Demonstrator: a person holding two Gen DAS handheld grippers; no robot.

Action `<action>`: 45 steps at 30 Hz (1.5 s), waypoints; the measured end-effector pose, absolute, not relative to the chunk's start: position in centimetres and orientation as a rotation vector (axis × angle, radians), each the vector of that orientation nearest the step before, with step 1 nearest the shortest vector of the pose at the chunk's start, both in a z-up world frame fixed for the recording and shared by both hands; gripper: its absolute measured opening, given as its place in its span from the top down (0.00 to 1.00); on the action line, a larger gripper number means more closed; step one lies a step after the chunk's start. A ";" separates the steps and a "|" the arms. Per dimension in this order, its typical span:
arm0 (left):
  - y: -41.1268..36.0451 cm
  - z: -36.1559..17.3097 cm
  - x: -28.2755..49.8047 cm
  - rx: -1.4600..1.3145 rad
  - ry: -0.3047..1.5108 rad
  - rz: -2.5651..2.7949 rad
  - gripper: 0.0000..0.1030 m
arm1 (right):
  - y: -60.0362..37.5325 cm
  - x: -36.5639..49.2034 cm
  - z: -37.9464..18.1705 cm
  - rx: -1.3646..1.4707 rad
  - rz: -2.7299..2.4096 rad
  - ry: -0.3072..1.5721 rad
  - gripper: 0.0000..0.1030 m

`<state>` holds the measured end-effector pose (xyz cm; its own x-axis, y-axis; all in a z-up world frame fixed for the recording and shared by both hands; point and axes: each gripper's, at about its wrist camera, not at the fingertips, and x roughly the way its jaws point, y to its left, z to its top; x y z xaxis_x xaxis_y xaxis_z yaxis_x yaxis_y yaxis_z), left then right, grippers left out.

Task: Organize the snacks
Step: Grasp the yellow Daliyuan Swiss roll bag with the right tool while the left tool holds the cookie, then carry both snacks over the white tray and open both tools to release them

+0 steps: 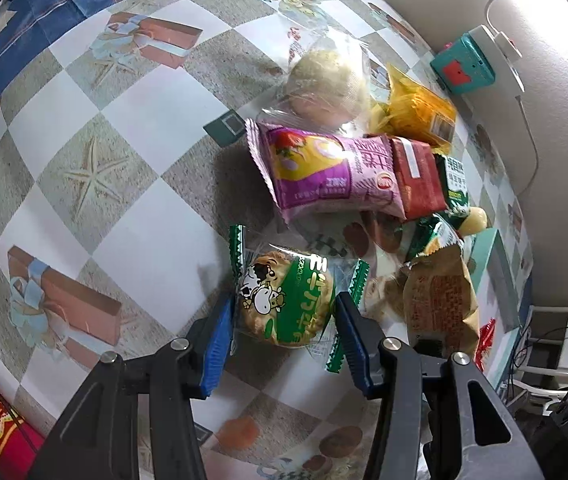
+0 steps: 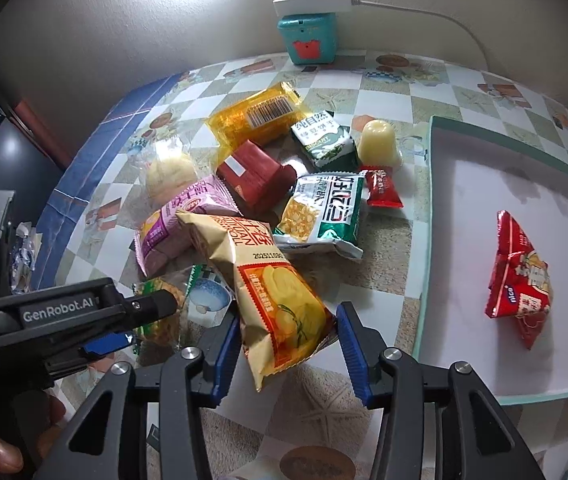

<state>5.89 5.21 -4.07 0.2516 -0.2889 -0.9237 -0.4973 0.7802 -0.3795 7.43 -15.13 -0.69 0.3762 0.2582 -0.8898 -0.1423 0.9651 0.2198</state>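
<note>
A pile of snack packets lies on the checked tablecloth [image 1: 151, 216]. My left gripper [image 1: 284, 320] is shut on a green-edged cow biscuit packet [image 1: 284, 300], its blue pads touching both sides. My right gripper [image 2: 288, 340] is shut on a tan and orange egg-roll packet [image 2: 279, 300], which also shows in the left wrist view [image 1: 440, 300]. The left gripper shows at the left of the right wrist view [image 2: 95, 320]. A purple packet [image 1: 324, 172], a dark red packet [image 2: 255, 172], a yellow packet [image 2: 255, 120] and a green and white packet [image 2: 324, 216] lie in the pile.
A shallow white tray with a teal rim [image 2: 428, 240] lies to the right and holds a red packet [image 2: 520, 276]. A teal box [image 2: 310, 40] with a white lamp base on it stands by the wall. A jelly cup [image 2: 380, 144] stands near the tray.
</note>
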 end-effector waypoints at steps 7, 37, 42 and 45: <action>3.8 -3.6 5.5 -0.715 1.353 0.130 0.49 | -15.9 7.0 0.0 0.123 0.247 1.149 0.52; -10.5 3.9 12.5 -0.316 1.055 -0.150 0.49 | -32.1 7.3 3.4 0.349 -0.242 0.940 0.52; -14.7 3.7 13.6 -0.217 1.029 -0.224 0.49 | -35.0 7.2 1.9 0.377 -0.340 0.955 0.52; -16.8 3.4 14.5 -0.185 1.017 -0.261 0.49 | -36.6 7.0 1.3 0.387 -0.402 0.957 0.52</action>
<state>14.51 -16.84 3.38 0.4987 -0.2999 -0.8132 0.1288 0.9535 -0.2726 7.01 -36.65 1.27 0.5143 -0.1579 -0.8430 0.4916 0.8597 0.1389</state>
